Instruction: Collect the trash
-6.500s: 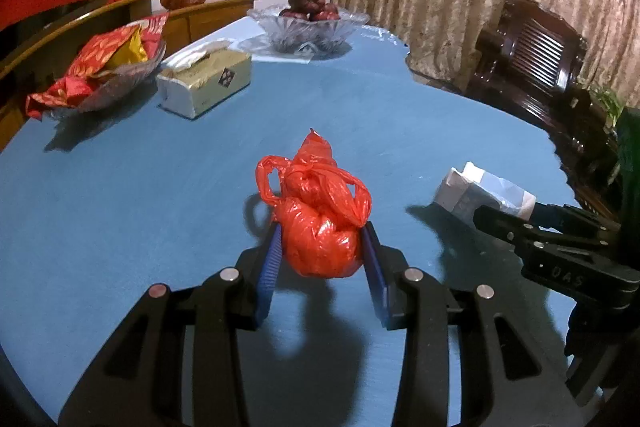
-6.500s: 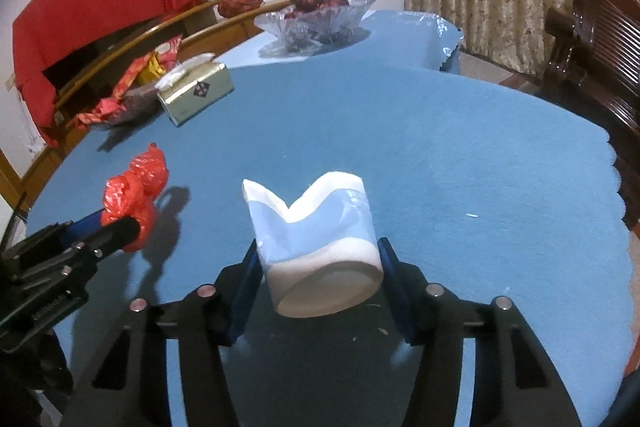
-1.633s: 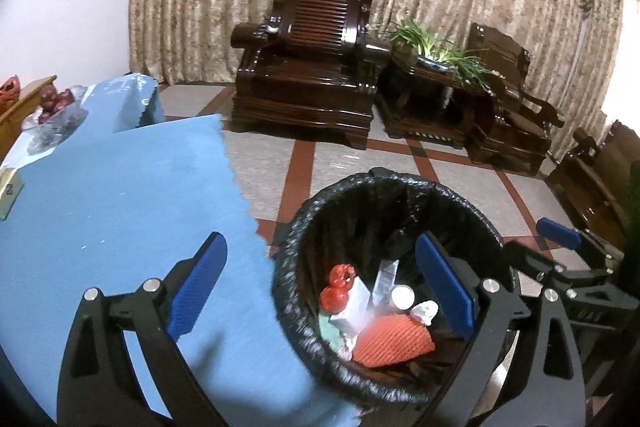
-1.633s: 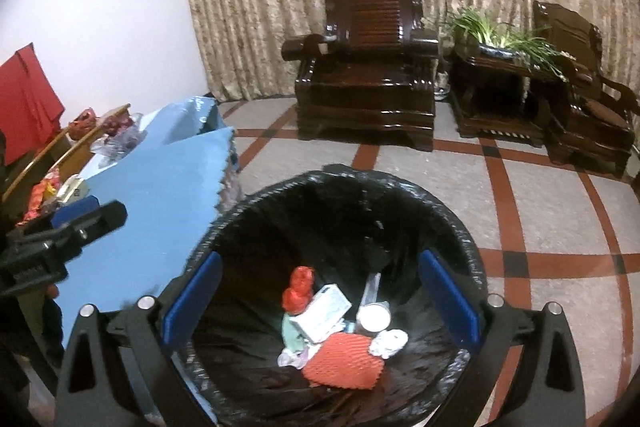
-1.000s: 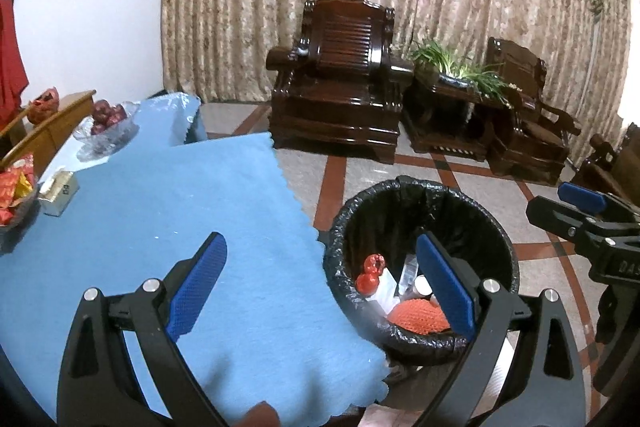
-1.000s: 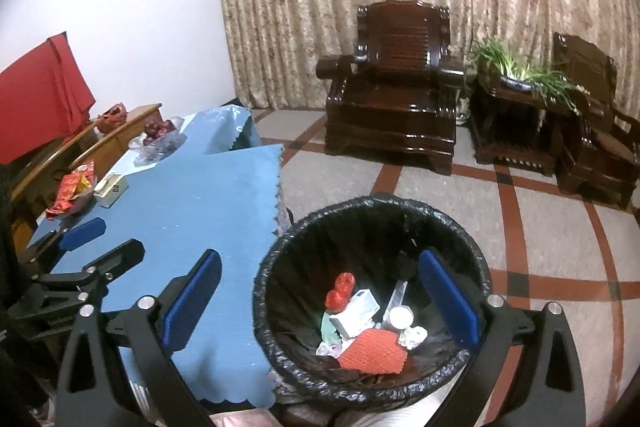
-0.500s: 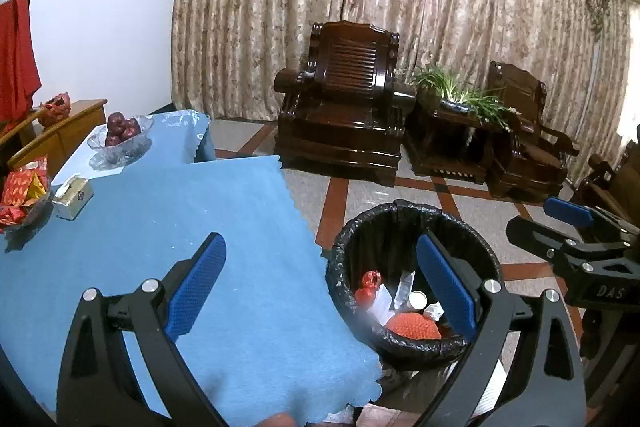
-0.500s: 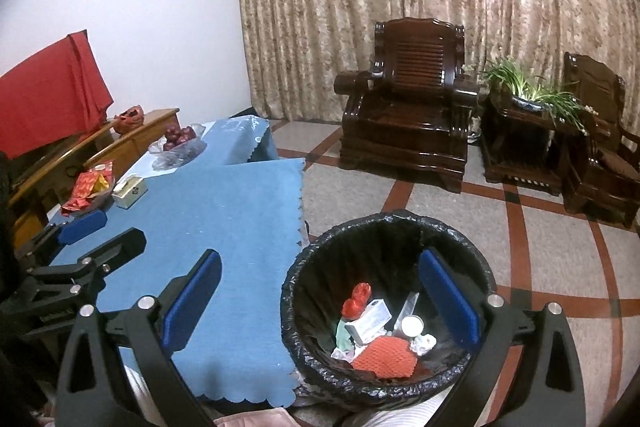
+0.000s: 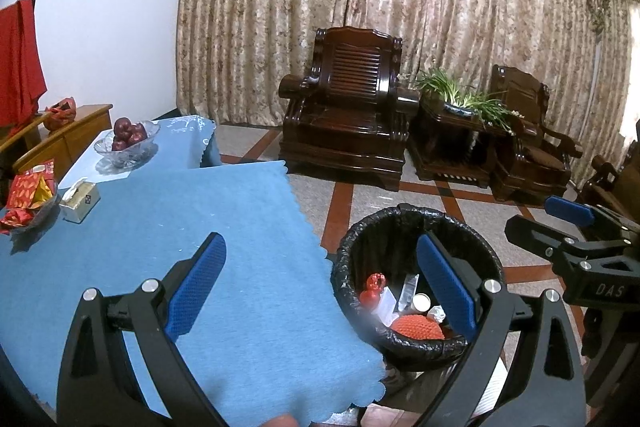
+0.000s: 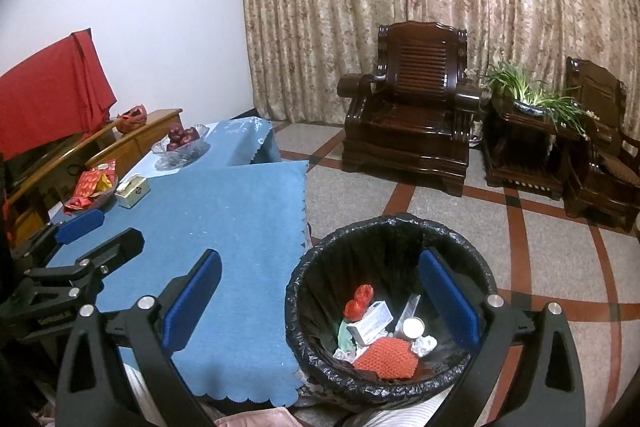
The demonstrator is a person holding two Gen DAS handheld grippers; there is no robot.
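A black-lined trash bin (image 9: 416, 223) (image 10: 384, 231) stands on the floor by the table's corner. Inside lie the small red knotted bag (image 9: 371, 290) (image 10: 358, 301), the white carton (image 10: 370, 321), an orange mesh piece (image 10: 384, 353) and other scraps. My left gripper (image 9: 320, 287) is open and empty, held high over the table edge and bin. My right gripper (image 10: 320, 297) is open and empty above the bin. Each gripper shows at the other view's edge, the right gripper (image 9: 568, 223) and the left gripper (image 10: 88, 231).
The blue-clothed table (image 9: 140, 227) carries a tissue box (image 9: 80, 201), a dish of red wrappers (image 9: 28, 193) and a glass fruit bowl (image 9: 128, 143). Dark wooden armchairs (image 9: 348, 107), a plant stand (image 9: 456, 115) and curtains line the far wall. Tiled floor surrounds the bin.
Both grippers dropped the red bag and carton into the bin, opened wide, and have since lifted up and back, so the bin looks smaller and more of the room shows.
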